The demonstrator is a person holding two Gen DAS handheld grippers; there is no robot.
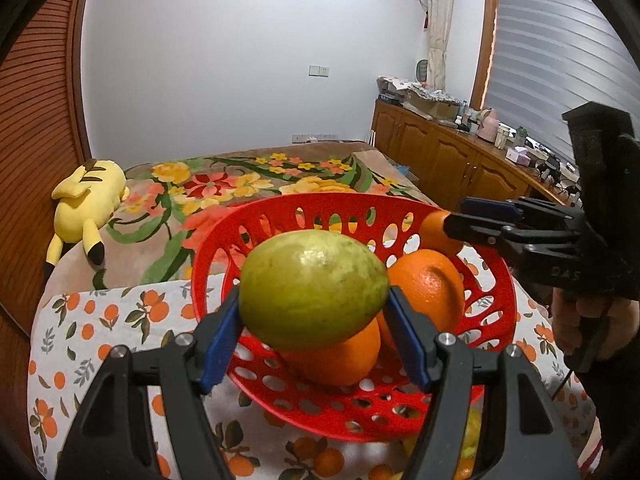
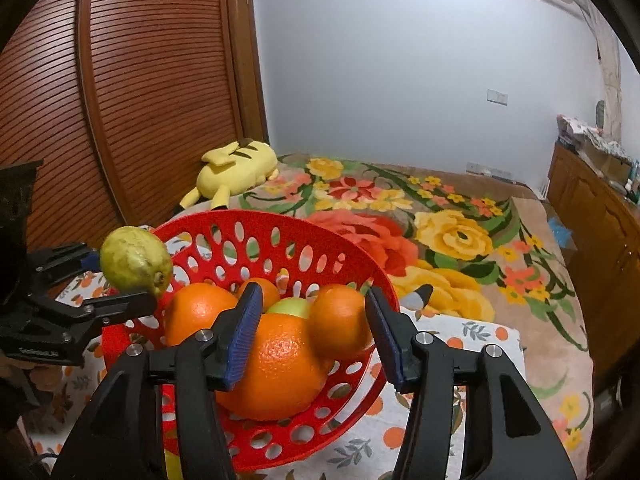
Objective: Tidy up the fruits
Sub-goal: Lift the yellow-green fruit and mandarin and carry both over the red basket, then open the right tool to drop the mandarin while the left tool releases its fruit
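Left hand-held gripper [image 1: 314, 322] pinches a green-yellow fruit [image 1: 314, 290] just above the red basket [image 1: 492, 308] of oranges [image 2: 280, 364] on the desk; right hand-held gripper [image 2: 314, 336] spread, empty, over the oranges.

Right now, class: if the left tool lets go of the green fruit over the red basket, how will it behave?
The green fruit looks rounded and smooth, so it would probably roll. It hangs above piled oranges, so it may settle unevenly. The red basket has raised walls, likely keeping it in.
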